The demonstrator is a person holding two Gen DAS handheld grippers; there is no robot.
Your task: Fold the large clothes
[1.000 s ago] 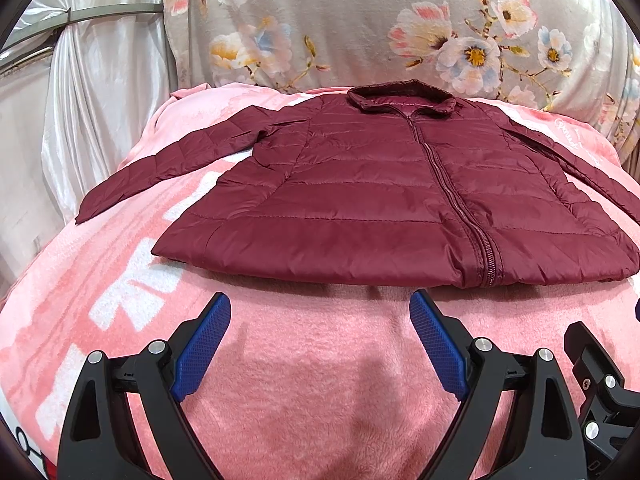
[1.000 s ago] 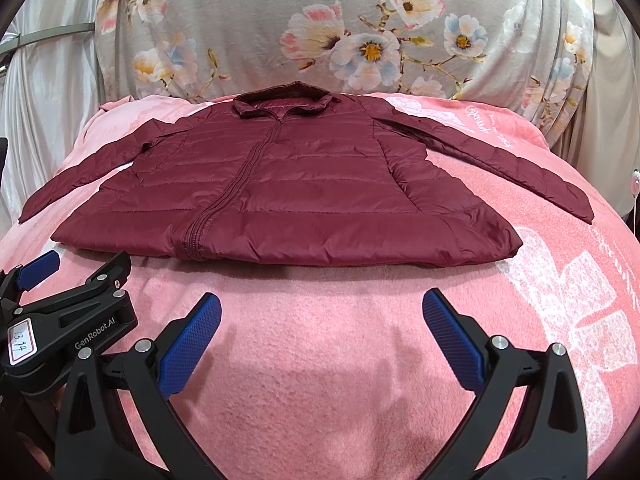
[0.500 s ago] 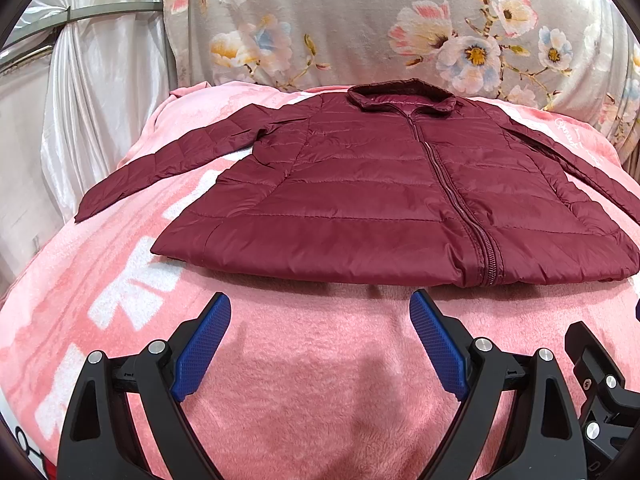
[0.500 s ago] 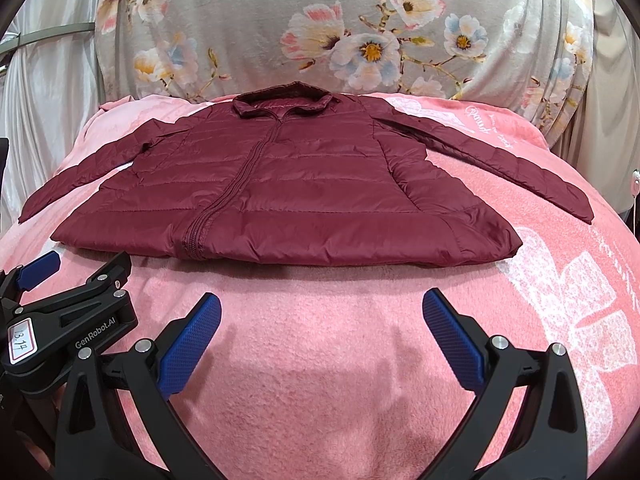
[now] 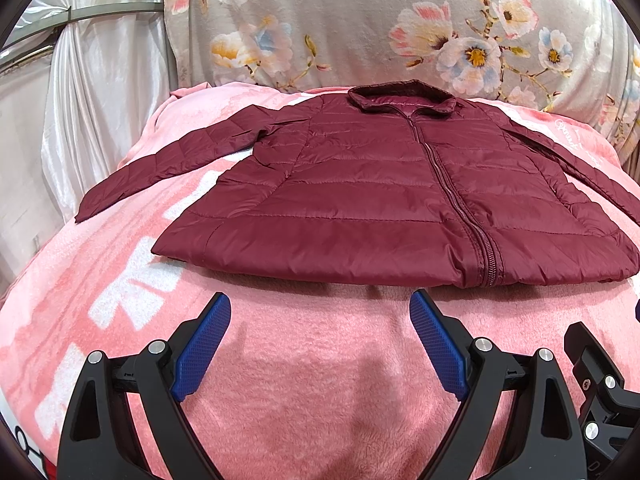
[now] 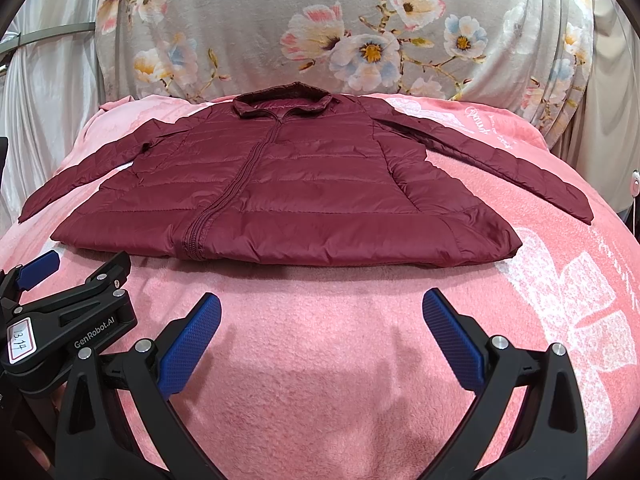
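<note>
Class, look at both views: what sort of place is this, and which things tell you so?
Most likely a bedroom at home. A maroon jacket lies spread out on a soft surface, probably a bed, covered by a pink blanket. Behind it is floral fabric, with a pale curtain to the left.

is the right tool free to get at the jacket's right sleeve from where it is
Probably yes: the right tool is open, holds nothing, and only bare blanket lies between it and the sleeve, which lies flat and uncovered.
</note>
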